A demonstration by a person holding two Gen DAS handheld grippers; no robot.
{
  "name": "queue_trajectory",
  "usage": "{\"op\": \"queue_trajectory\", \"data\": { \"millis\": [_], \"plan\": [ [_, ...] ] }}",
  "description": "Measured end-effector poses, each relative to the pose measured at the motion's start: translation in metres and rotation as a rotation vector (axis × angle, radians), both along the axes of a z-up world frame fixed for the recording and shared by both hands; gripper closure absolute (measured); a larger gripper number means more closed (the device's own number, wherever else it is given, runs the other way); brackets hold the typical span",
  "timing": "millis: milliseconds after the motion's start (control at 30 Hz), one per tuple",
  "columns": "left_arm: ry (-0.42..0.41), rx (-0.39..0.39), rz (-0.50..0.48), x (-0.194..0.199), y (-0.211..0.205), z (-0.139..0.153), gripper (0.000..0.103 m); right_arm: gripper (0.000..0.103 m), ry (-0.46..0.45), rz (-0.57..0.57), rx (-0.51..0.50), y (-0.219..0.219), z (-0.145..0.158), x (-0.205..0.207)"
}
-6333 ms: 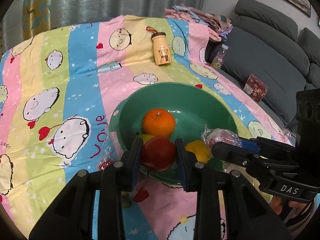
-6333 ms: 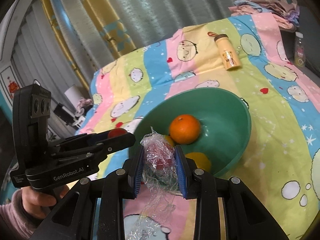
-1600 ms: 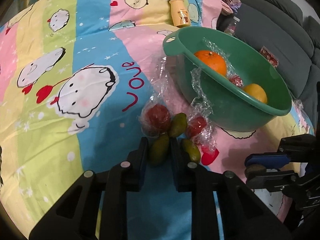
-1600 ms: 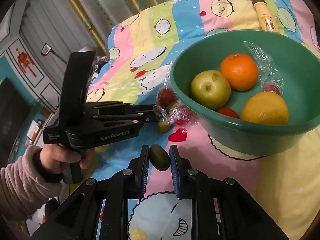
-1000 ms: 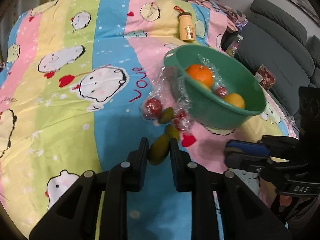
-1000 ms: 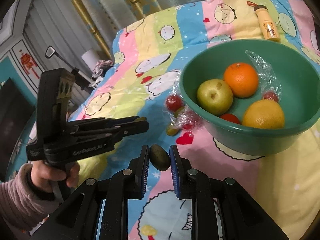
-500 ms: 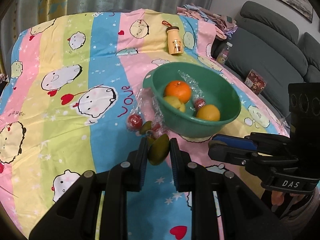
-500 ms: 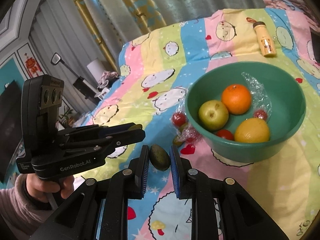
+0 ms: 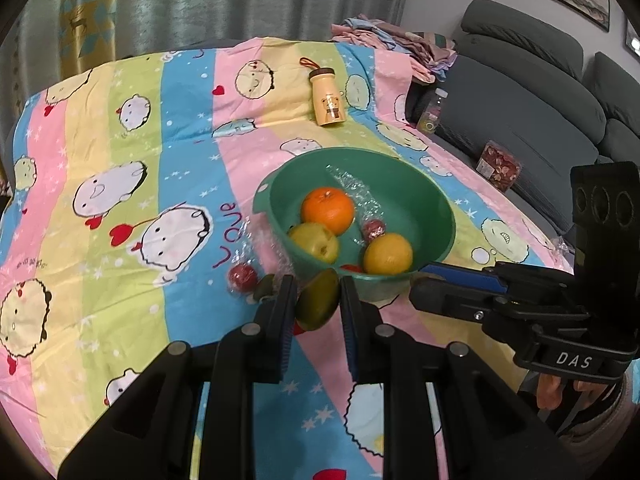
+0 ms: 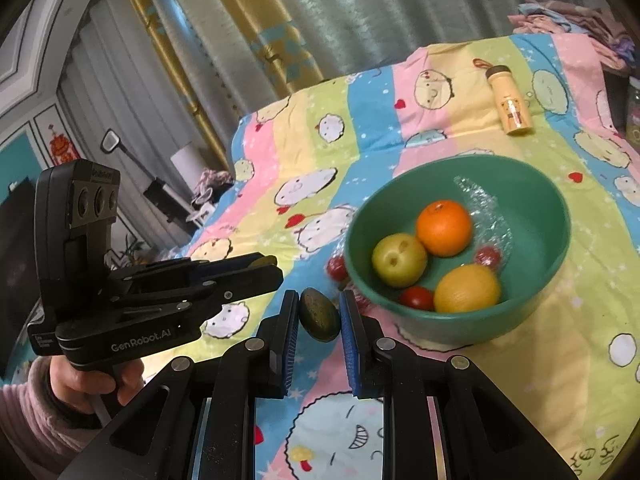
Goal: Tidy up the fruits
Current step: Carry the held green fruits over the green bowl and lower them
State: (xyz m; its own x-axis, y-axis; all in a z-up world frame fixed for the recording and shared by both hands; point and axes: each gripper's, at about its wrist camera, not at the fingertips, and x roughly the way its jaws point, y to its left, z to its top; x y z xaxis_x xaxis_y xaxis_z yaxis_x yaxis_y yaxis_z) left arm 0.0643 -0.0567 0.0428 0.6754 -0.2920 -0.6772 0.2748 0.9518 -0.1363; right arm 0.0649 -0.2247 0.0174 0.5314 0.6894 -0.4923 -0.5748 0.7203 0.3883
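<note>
Item: green basin (image 9: 434, 210), standing on the cartoon-print striped cloth (image 9: 120, 128) that covers the surface. Contents: one orange (image 9: 328, 209), one green apple (image 9: 314, 242), one yellow citrus (image 9: 388, 254), one small red fruit in clear wrap (image 9: 373, 229), one further red fruit at the near wall (image 10: 417, 298).

Item: left tongs (image 9: 318, 306), closed on a yellow-green mango (image 9: 318, 300); long axis tilted, upper end leaning toward the basin. Held clear of the cloth, just short of the basin's near rim.

Item: right tongs (image 10: 319, 314), closed on a dark green avocado-like fruit (image 10: 319, 314), held off the cloth; basin lies ahead and to the right of it.

Item: loose fruit on the cloth beside the basin's left wall: one wrapped red fruit (image 9: 242, 276) and one small green one (image 9: 265, 285).

Note: judged nearest for deposit, the left tongs; their mango needs only to travel forward over the rim. The right pair must swing rightward.
</note>
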Motion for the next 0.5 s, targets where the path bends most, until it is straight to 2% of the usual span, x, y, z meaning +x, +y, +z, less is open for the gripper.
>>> {"op": "queue_trajectory", "data": {
  "millis": [500],
  "plan": [
    [-0.004,0.022,-0.042,0.036,-0.031,0.004,0.082,0.081,-0.009,-0.101,0.013,-0.032,-0.001,0.029]
  ]
}}
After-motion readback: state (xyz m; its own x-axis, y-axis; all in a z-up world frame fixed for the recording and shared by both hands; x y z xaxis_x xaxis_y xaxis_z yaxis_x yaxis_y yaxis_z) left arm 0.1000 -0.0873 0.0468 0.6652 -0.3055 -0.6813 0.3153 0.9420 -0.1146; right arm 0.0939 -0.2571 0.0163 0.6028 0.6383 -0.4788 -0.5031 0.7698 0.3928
